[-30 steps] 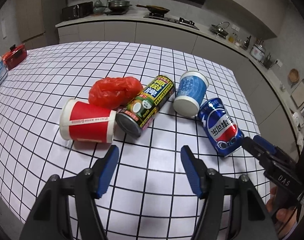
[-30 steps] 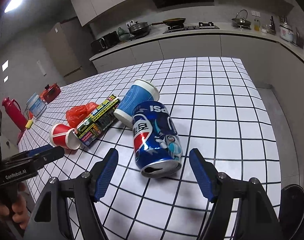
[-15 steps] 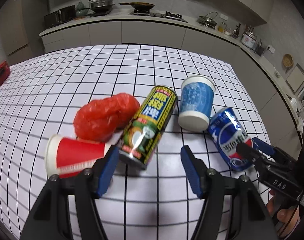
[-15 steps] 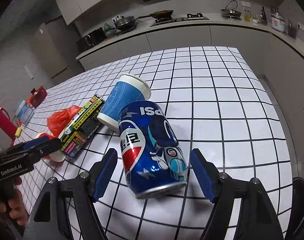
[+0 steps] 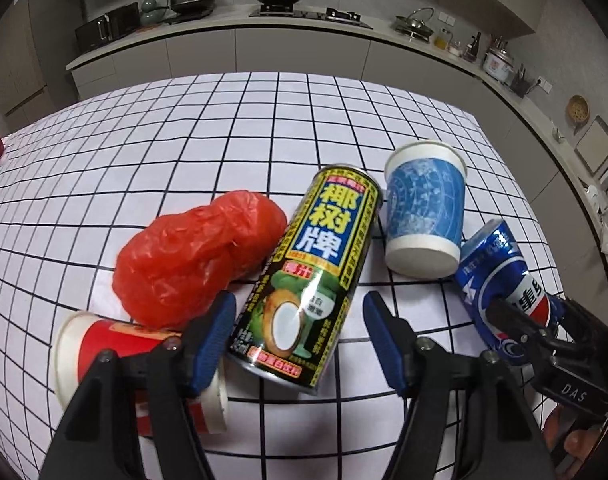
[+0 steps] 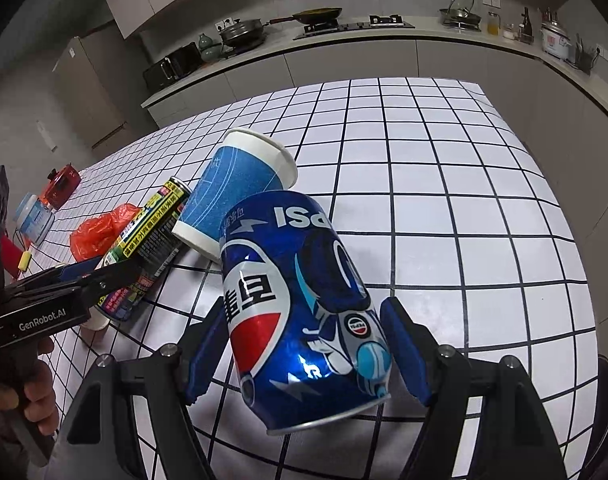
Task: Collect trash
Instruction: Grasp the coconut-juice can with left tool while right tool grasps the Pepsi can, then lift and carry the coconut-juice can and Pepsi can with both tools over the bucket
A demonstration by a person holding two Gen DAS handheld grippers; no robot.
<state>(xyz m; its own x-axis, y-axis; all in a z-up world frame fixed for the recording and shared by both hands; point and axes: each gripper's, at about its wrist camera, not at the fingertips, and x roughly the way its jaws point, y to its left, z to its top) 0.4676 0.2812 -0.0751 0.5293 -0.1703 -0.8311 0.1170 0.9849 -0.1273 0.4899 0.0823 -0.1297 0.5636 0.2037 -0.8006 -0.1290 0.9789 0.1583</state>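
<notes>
Five pieces of trash lie on a white grid-patterned table. The left gripper straddles a yellow-and-black can lying on its side, jaws apart, pads not touching. At its 10 o'clock sits a crumpled red bag, at 8 o'clock a red cup, at 1 o'clock a blue cup. The right gripper brackets a blue soda can; contact unclear
</notes>
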